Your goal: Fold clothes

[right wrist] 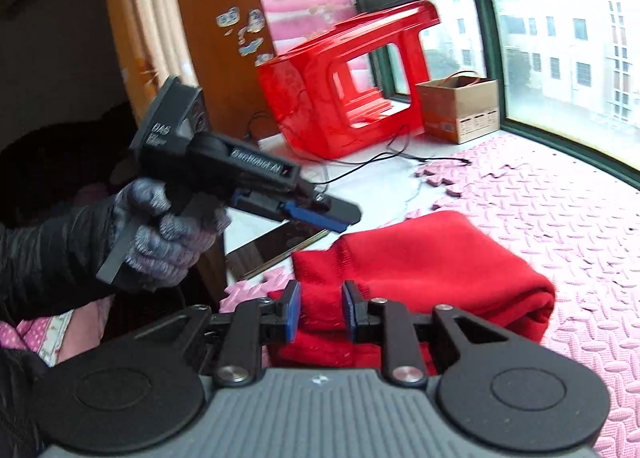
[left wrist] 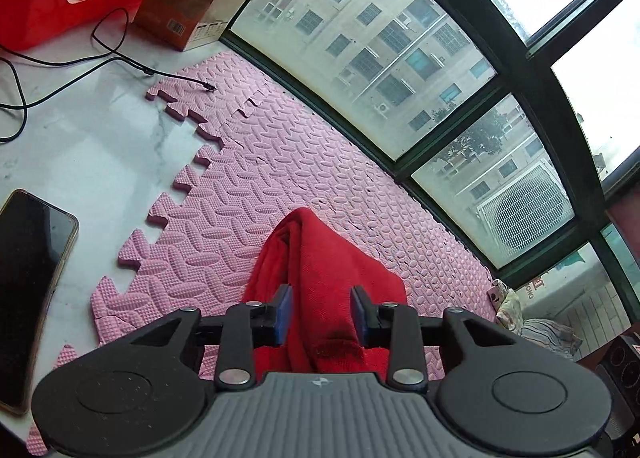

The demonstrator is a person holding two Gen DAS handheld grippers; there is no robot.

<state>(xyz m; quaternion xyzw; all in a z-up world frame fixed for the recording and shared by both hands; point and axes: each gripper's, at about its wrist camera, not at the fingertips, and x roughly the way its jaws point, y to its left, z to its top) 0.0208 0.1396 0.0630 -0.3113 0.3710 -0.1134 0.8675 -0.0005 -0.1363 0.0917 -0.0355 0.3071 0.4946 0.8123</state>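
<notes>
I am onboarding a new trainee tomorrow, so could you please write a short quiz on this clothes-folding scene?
1. True or false: the red garment lies on the pink foam mat.
2. Which object lies on its side near the window? A) the red plastic stool B) the cardboard box C) the phone
3. Fill in: the left gripper and the right gripper both have their fingers ____, with red cloth between them.

Key
1. True.
2. A; the box stands upright and the phone lies flat on the marble floor.
3. Open; neither pair is closed on the cloth.
</notes>
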